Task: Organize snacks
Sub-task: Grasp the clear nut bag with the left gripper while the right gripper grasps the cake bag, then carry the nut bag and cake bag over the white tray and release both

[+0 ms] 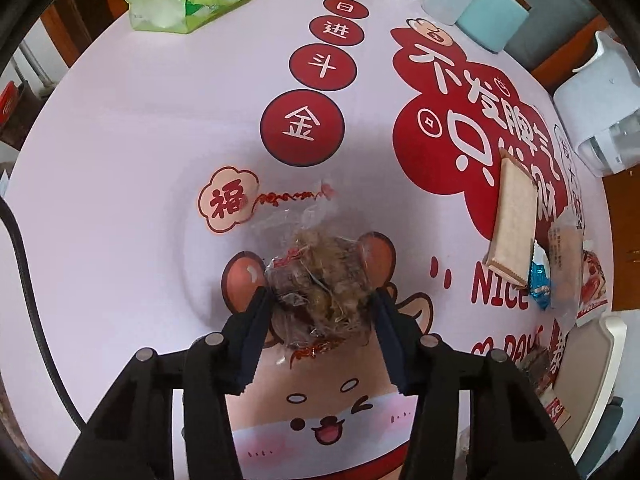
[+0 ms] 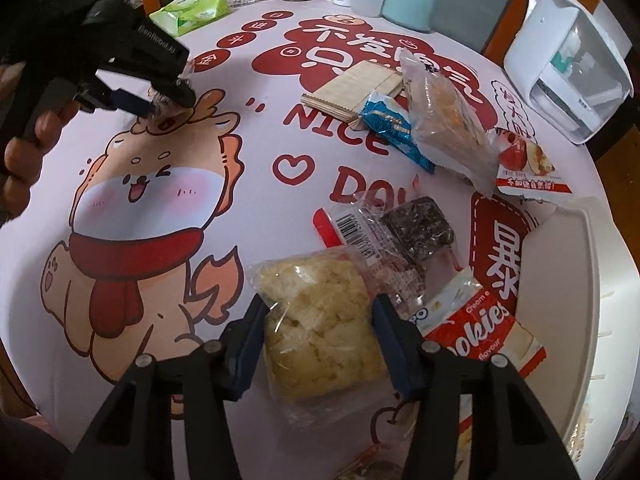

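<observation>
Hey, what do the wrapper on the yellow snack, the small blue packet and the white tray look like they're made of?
Wrapper on the yellow snack: thin clear plastic film, glossy; the crumbly contents show through and it creases with glints.
Small blue packet: probably metallised foil-type film; shiny, crinkled, with bright highlights.
White tray: looks like rigid moulded plastic, smooth and matte to semi-gloss, though the material is not certain.
</observation>
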{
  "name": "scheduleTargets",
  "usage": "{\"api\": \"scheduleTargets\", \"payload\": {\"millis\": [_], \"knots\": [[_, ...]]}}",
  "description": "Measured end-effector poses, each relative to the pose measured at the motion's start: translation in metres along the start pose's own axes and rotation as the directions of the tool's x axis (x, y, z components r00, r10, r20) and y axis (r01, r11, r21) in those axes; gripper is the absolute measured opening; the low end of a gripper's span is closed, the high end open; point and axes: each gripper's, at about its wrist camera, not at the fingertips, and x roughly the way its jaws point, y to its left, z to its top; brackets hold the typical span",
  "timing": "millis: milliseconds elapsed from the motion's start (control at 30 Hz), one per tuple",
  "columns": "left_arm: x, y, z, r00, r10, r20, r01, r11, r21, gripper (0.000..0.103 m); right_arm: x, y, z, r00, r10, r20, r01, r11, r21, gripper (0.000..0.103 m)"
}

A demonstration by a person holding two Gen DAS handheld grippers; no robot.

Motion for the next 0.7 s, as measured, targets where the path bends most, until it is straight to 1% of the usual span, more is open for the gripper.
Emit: {"api": "scheduleTargets", "payload": {"millis": [67,200,333,433,567,700], "knots": [[0.000,0.000,-0.002,1.000,0.003,-0.005,-0.003,1.000,0.014,0.049,-0.001,-0.001,-0.001,1.000,0.000,0.001,0.000,1.000,0.009,0.052],[-0.008,0.000,-0.011,1.000,0.003,-0.005,-0.003,0.999,0.044,0.049,-0.007,-0.002,-0.001,1.000,0.004,0.010,-0.004,0.999,0.032,0.047],[-0.030,-0.004,-0.024,1.000,0.011,0.024,-0.014,0.994,0.106,0.049,-0.019,-0.003,-0.003,0.999,0.024,0.024,-0.026,0.998,0.059,0.047],[-0.053,-0.011,-0.036,0.998,0.010,0.058,-0.019,0.987,0.157,0.049,-0.035,-0.002,-0.005,0.998,0.027,0.053,-0.030,0.998,0.062,0.047],[-0.086,-0.028,-0.053,0.994,-0.010,0.108,-0.016,0.972,0.234,0.049,-0.061,-0.001,-0.007,0.994,0.027,0.107,-0.034,0.997,0.066,0.047],[-0.123,-0.049,-0.075,0.986,-0.032,0.166,-0.025,0.943,0.331,0.049,-0.093,-0.003,-0.013,0.986,0.018,0.165,-0.031,0.996,0.078,0.047]]}}
